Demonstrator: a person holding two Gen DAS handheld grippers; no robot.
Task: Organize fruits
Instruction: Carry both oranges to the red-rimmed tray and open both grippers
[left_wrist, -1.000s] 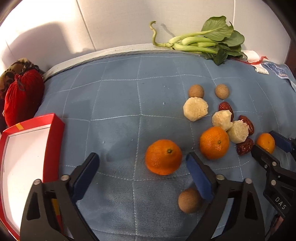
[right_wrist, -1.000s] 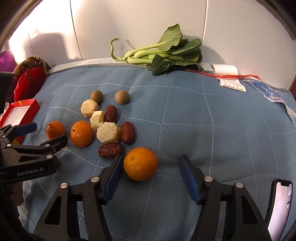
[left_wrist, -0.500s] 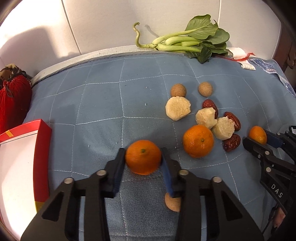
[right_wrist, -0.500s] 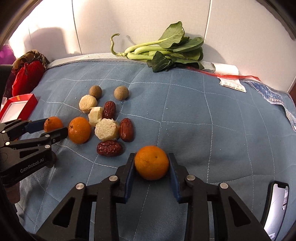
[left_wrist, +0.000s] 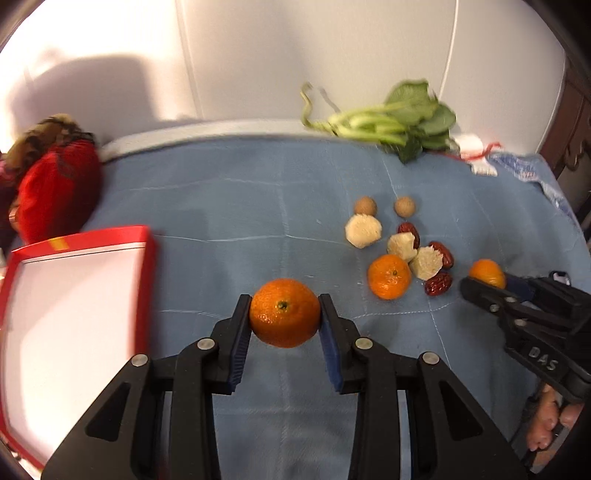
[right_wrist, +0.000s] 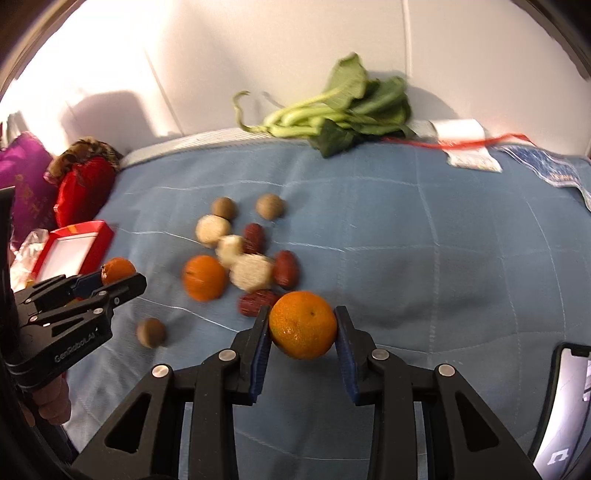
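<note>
Both grippers, left gripper (left_wrist: 284, 325) and right gripper (right_wrist: 302, 332), have lifted since closing, jaws each clenched on an orange (left_wrist: 284, 312) (right_wrist: 303, 324); carrying step underway, next likely release into red box (left_wrist: 146, 266) left of left jaws.

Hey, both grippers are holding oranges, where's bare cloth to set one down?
Bare blue cloth lies between the red box and the fruit cluster, and to the right of the red dates toward the phone. It is crowded around the loose orange.
</note>
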